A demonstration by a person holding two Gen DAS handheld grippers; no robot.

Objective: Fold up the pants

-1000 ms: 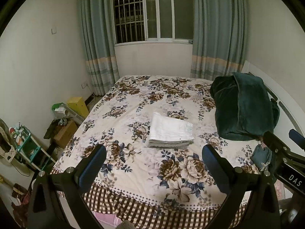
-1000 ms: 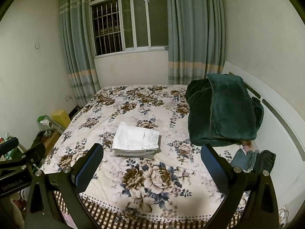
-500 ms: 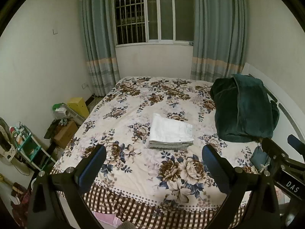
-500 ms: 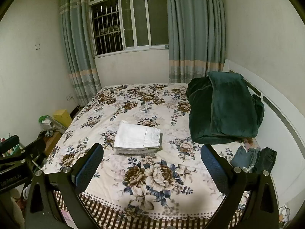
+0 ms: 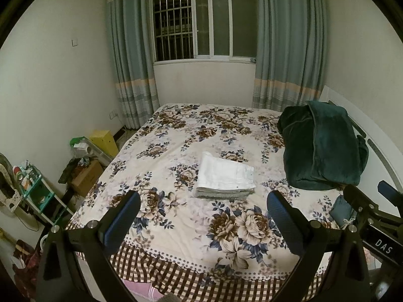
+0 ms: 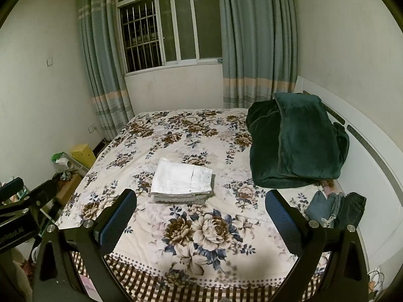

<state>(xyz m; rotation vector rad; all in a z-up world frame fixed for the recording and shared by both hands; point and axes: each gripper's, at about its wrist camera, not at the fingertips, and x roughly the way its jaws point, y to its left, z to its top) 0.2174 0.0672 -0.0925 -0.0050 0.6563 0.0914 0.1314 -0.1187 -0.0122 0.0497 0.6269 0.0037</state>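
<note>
While both the left gripper (image 5: 202,220) and the right gripper (image 6: 200,217) hang spread wide and empty above the near edge of the floral-quilted bed (image 5: 176,130), the folded white cotton pants (image 5: 225,176) lie mid-bed atop a grey folded garment (image 6: 181,197).

Both wrist cams at bed (image 5: 176,229) foot, facing window (image 6: 166,27), shared view

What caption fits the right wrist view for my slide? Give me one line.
Open right gripper above the bed's edge, folded white pants stacked mid-bed, green blanket beside them.
</note>
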